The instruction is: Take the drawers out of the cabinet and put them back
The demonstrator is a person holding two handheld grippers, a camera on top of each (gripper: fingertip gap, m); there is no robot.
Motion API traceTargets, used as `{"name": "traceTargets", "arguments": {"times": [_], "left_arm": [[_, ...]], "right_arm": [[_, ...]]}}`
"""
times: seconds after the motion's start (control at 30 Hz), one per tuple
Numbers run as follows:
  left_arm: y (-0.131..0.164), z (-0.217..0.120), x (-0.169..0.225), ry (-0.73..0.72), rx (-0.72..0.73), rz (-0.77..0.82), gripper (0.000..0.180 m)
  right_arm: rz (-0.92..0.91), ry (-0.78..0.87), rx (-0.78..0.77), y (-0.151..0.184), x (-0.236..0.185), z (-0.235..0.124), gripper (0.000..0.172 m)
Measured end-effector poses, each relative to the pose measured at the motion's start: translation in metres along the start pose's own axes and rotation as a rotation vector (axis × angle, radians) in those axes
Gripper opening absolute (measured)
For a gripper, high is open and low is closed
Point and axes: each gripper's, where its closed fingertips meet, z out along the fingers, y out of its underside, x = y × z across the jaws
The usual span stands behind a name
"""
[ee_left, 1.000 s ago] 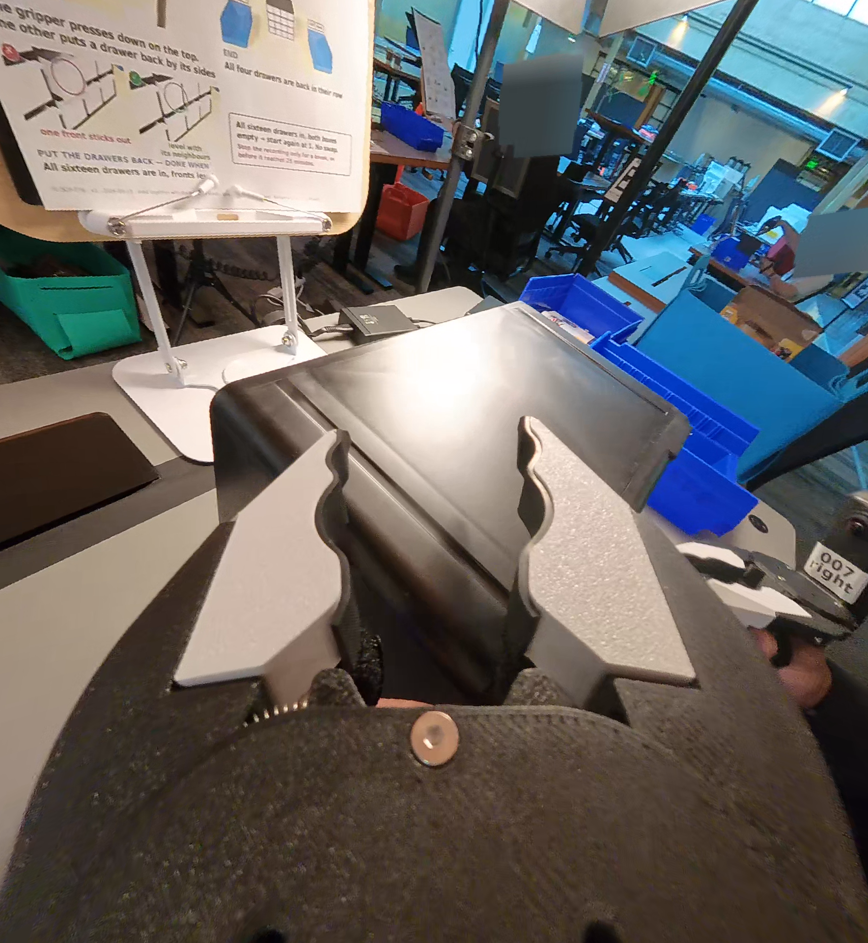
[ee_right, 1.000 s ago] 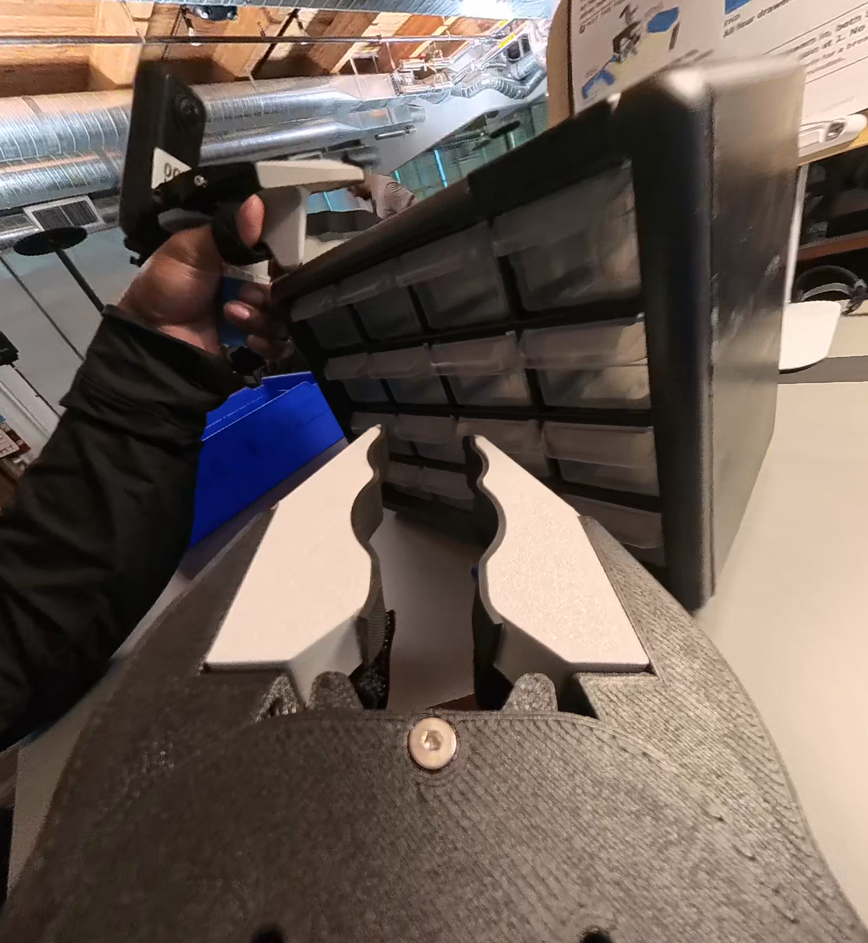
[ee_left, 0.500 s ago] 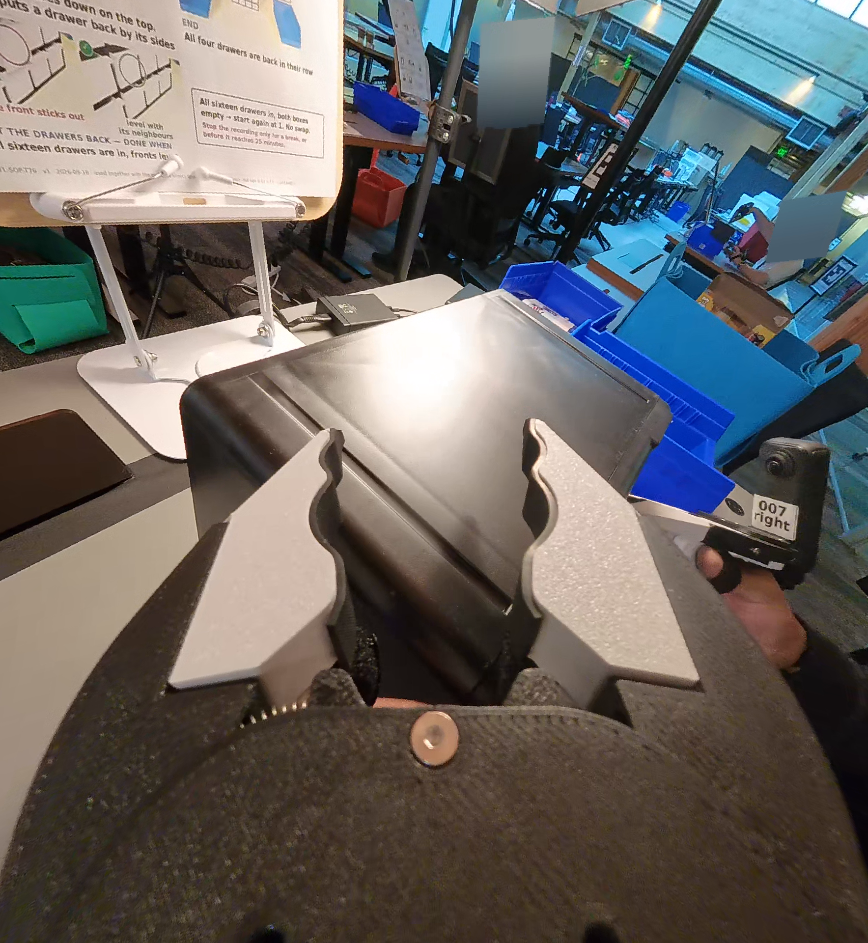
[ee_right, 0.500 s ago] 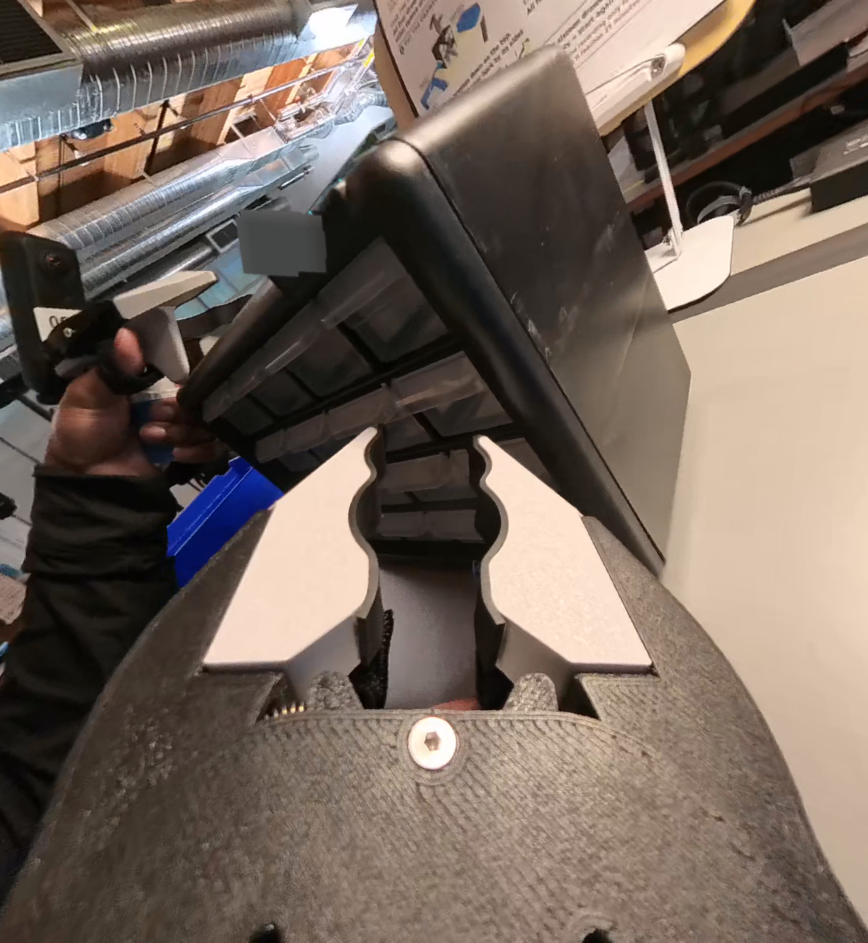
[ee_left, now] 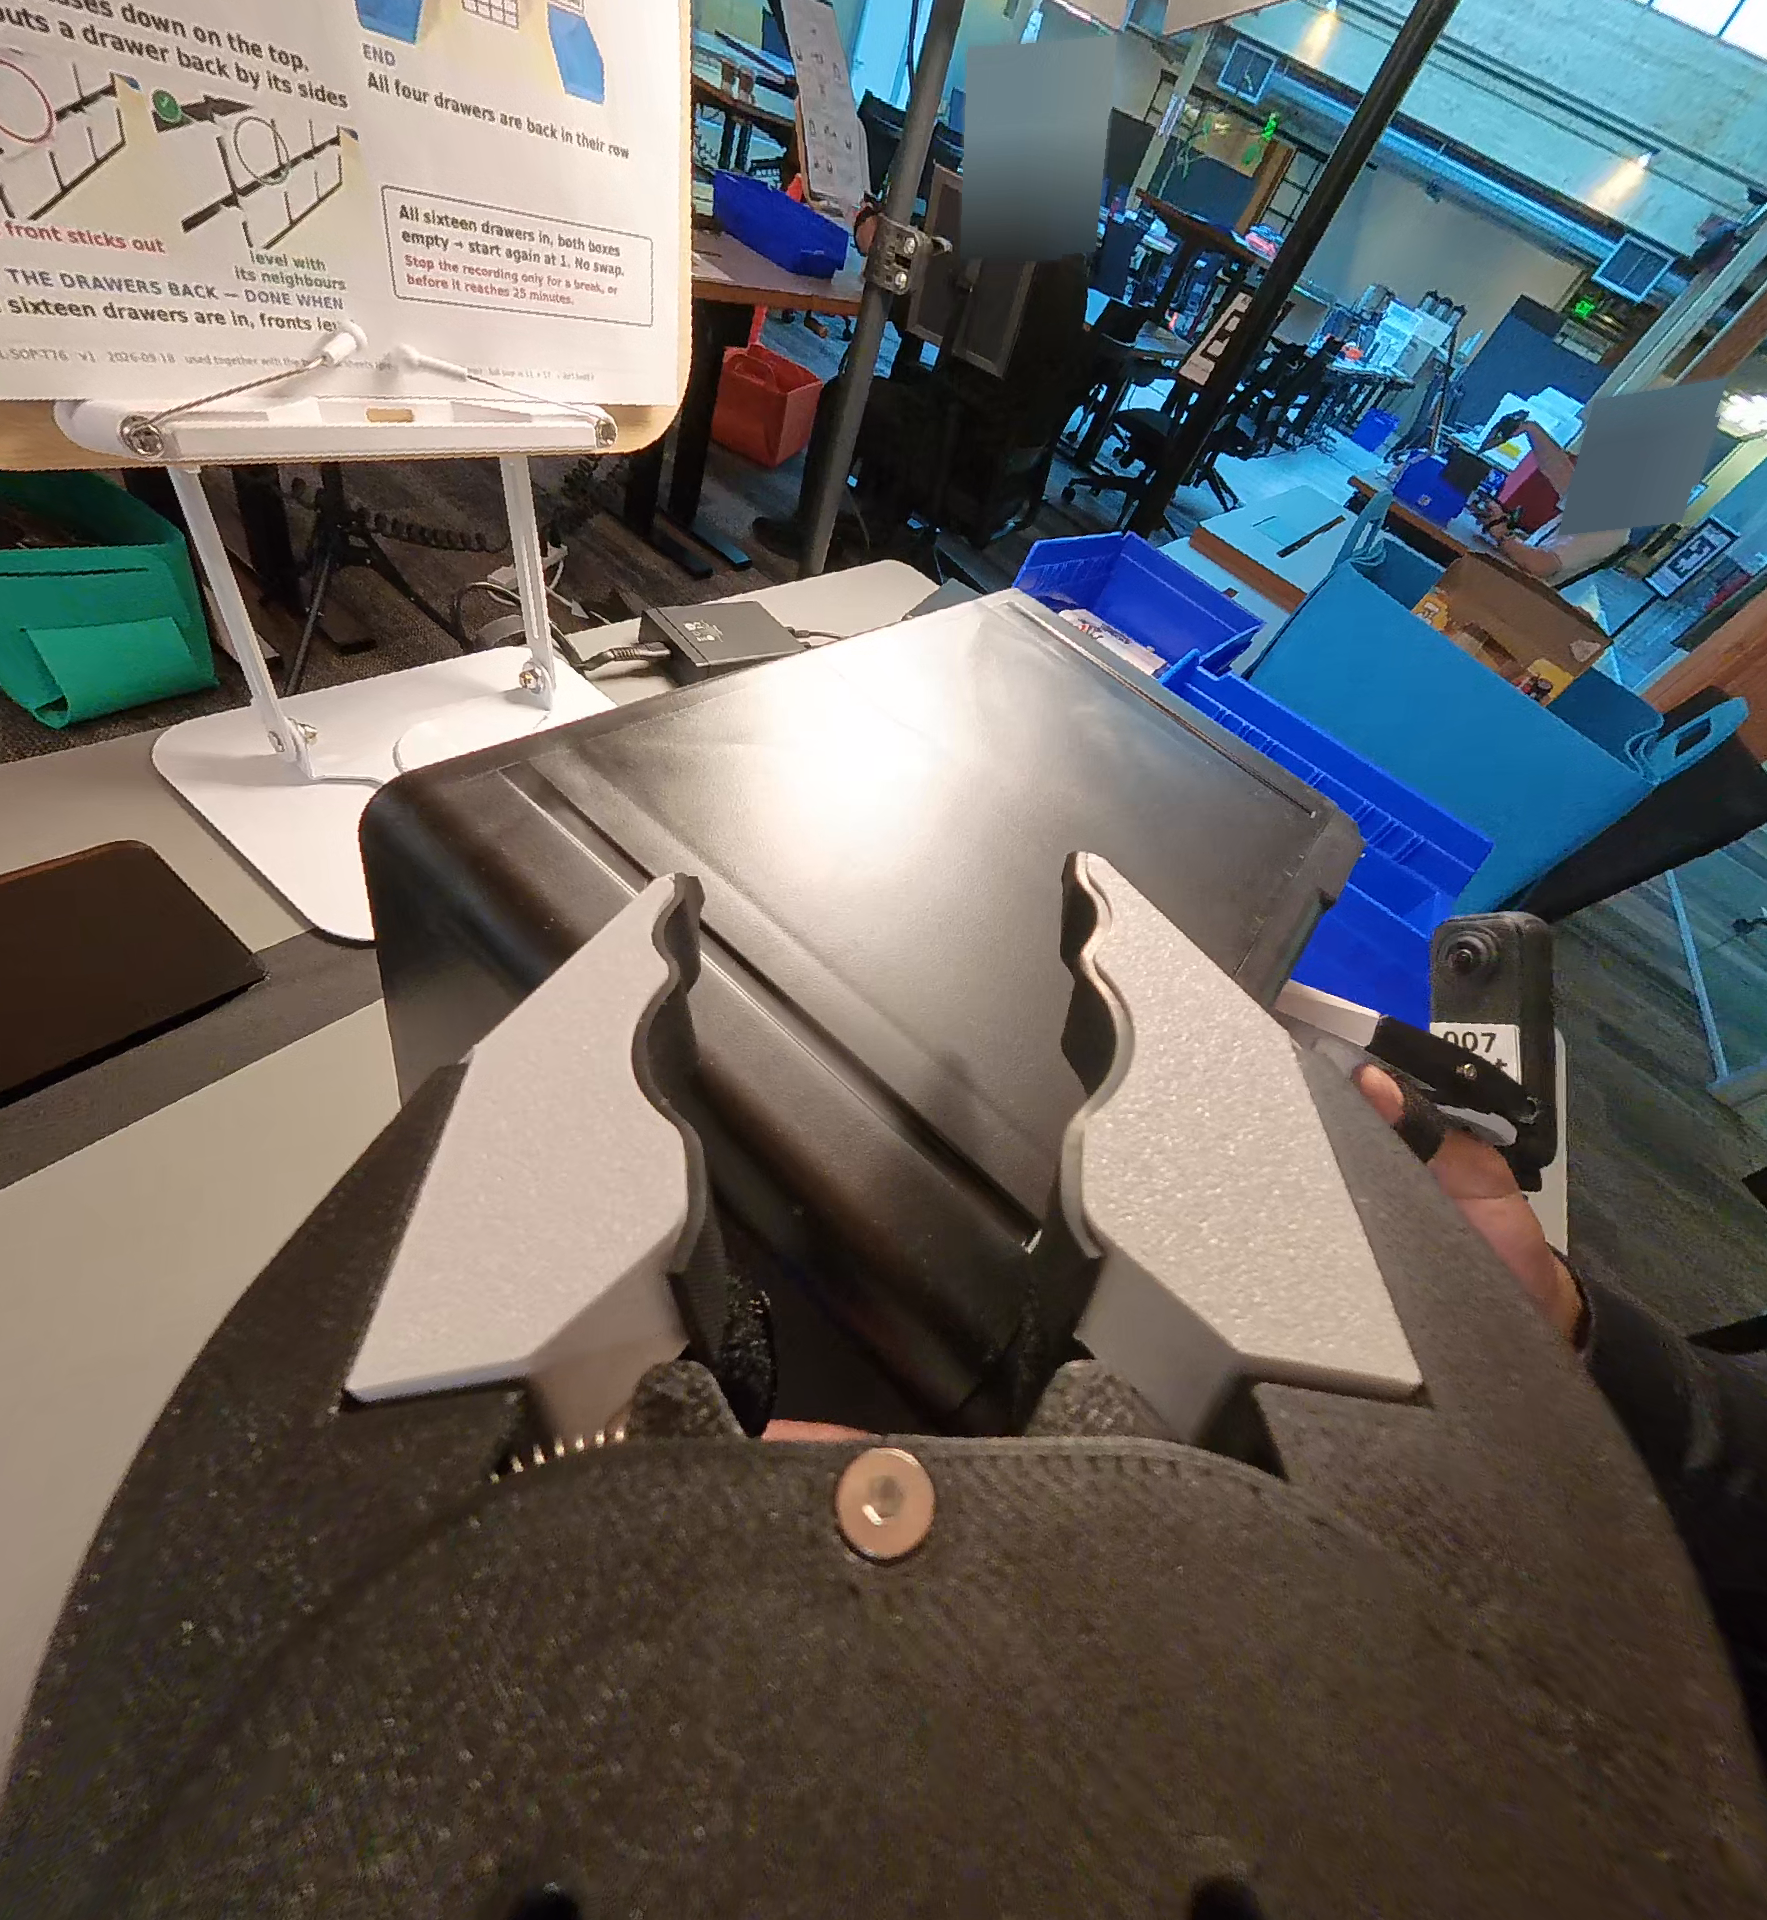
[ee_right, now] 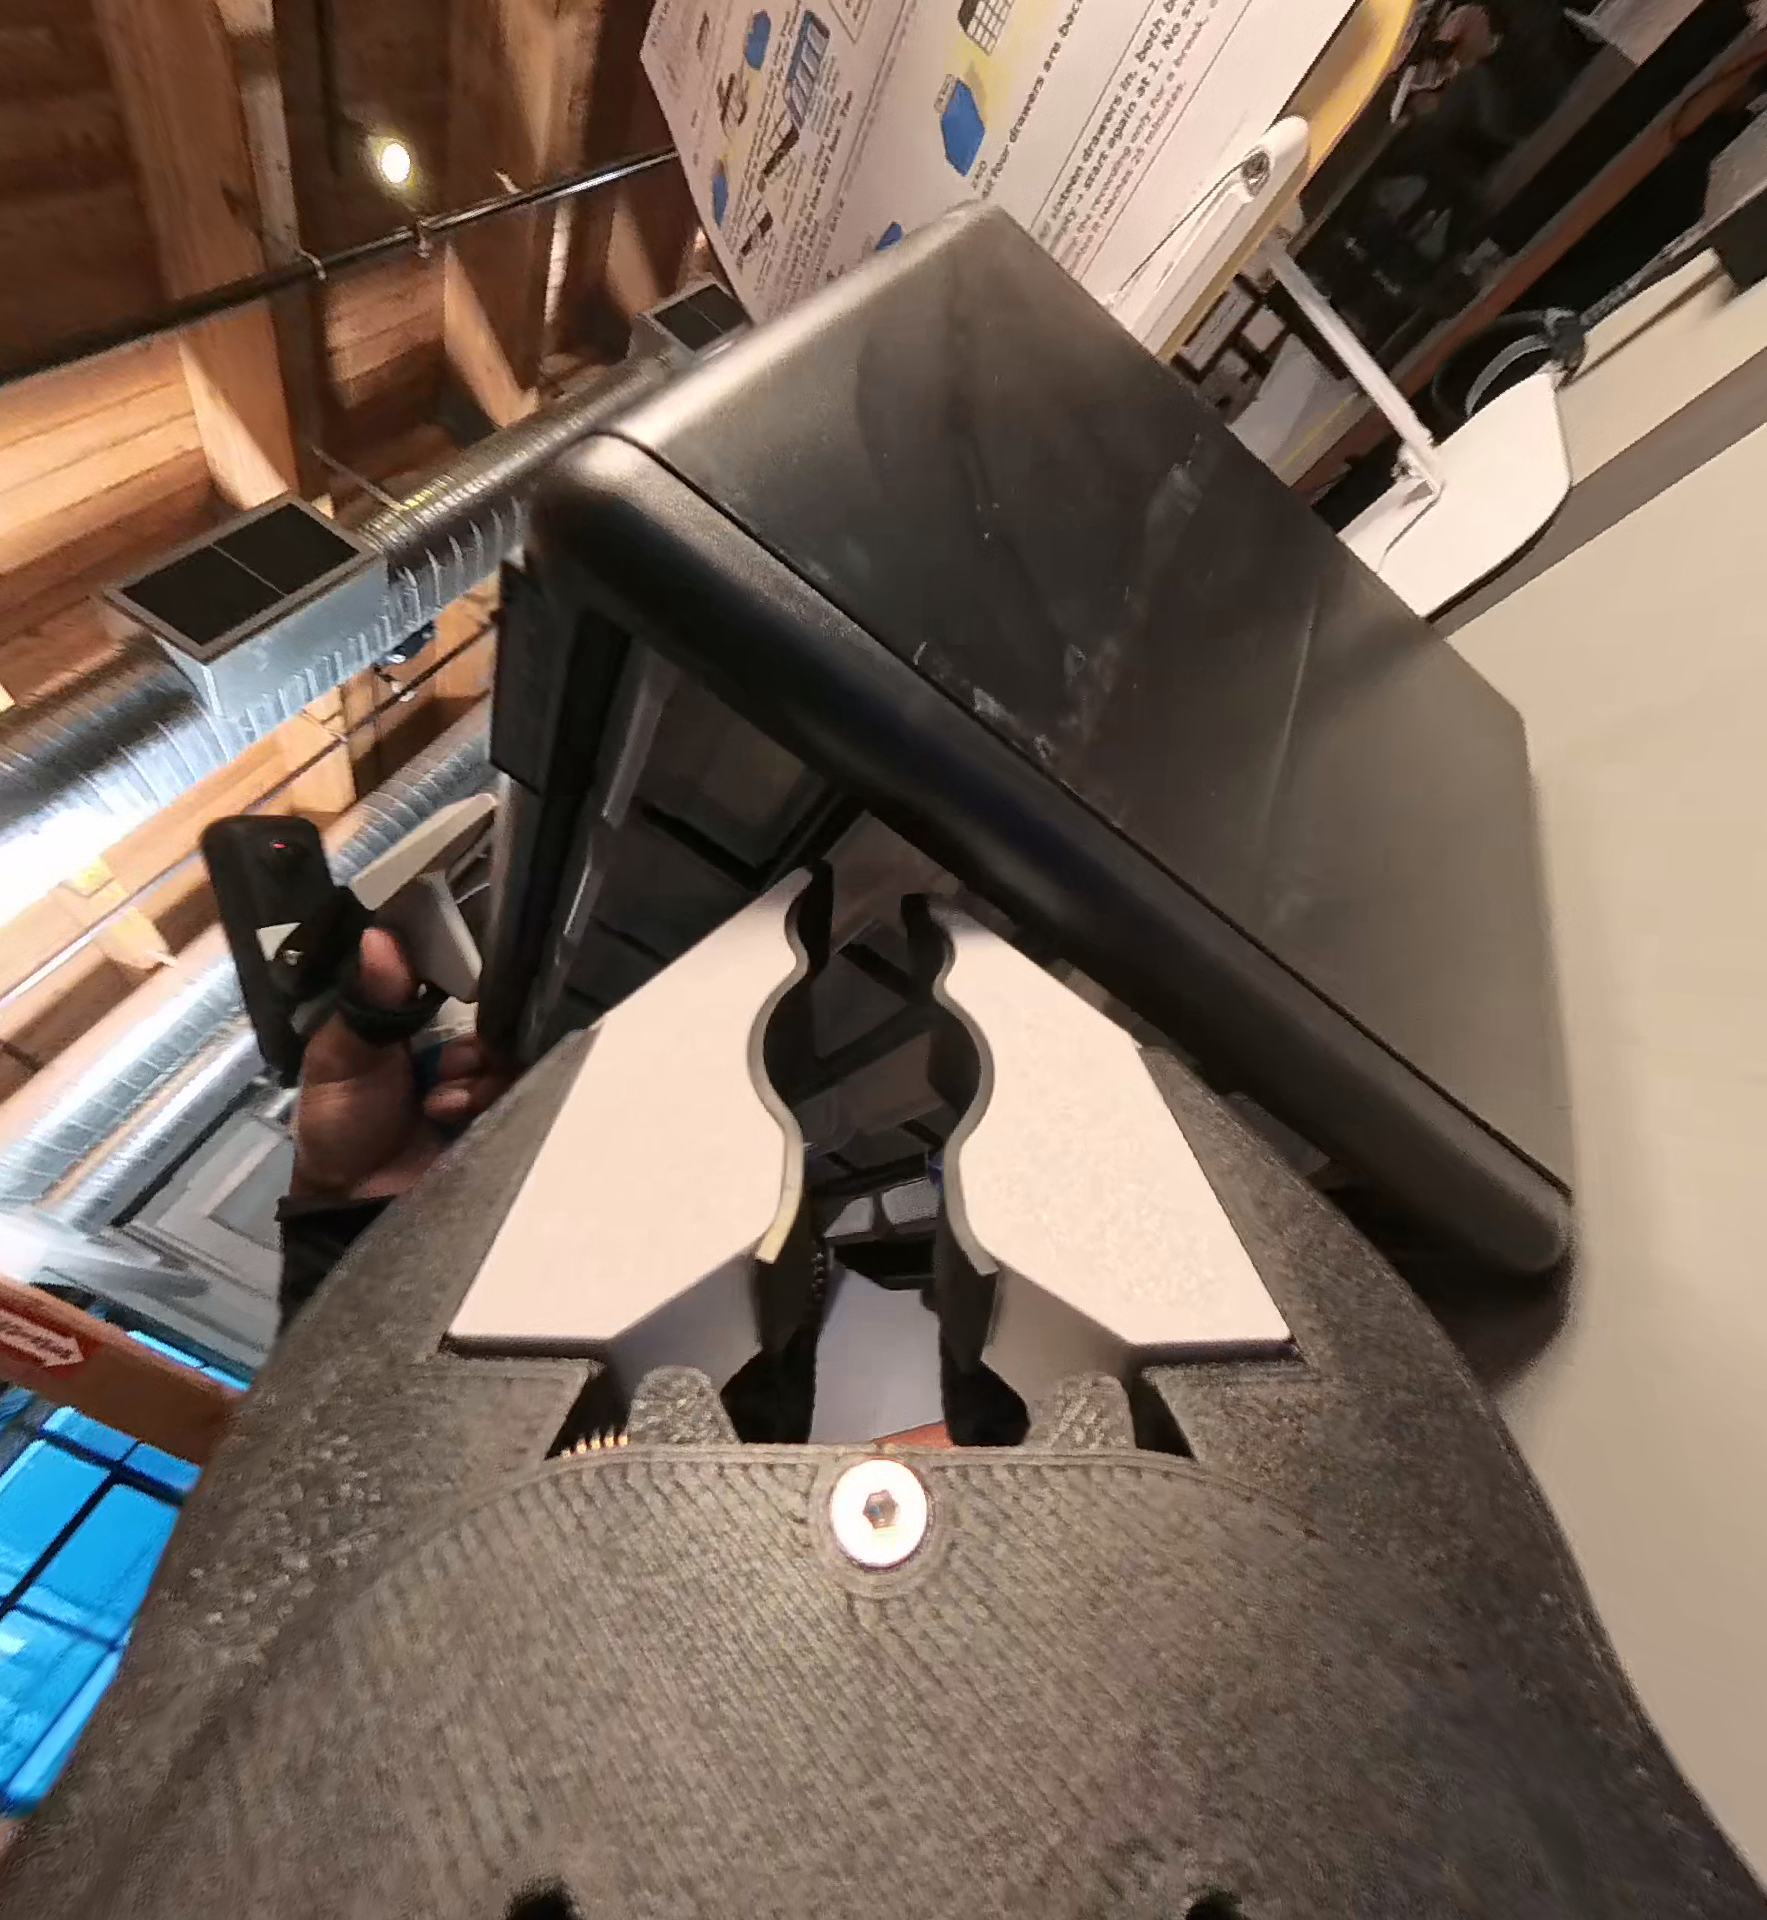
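You've got the black cabinet (ee_left: pixel 858 831) sitting on the grey table (ee_left: pixel 131 1299), w/ the left gripper (ee_left: pixel 879 1039) resting on its top, jaws spread wide & clamping nothing, just bearing down near the rear edge. Right gripper (ee_right: pixel 863 925) is low at the drawer front, jaws narrowed to a slim gap at a clear drawer (ee_right: pixel 723 779); can't tell if the pads are actually biting its lip. Blur in the right view says slow down. Keep the left pressing straight down so the cabinet doesn't tip or slide, square the right up to one drawer front, get both pads on its lip, then pull straight out, no twisting
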Motion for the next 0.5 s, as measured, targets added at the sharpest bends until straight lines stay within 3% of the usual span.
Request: {"name": "traceTargets", "arguments": {"times": [0.2, 0.5], "left_arm": [[0.0, 0.0, 0.0, 0.0, 0.0, 0.003, 0.07], [0.0, 0.0, 0.0, 0.003, 0.001, 0.004, 0.07]], "right_arm": [[0.004, -0.052, 0.011, 0.006, -0.01, -0.015, 0.008], [0.02, -0.172, 0.038, 0.03, -0.044, -0.08, 0.006]]}}
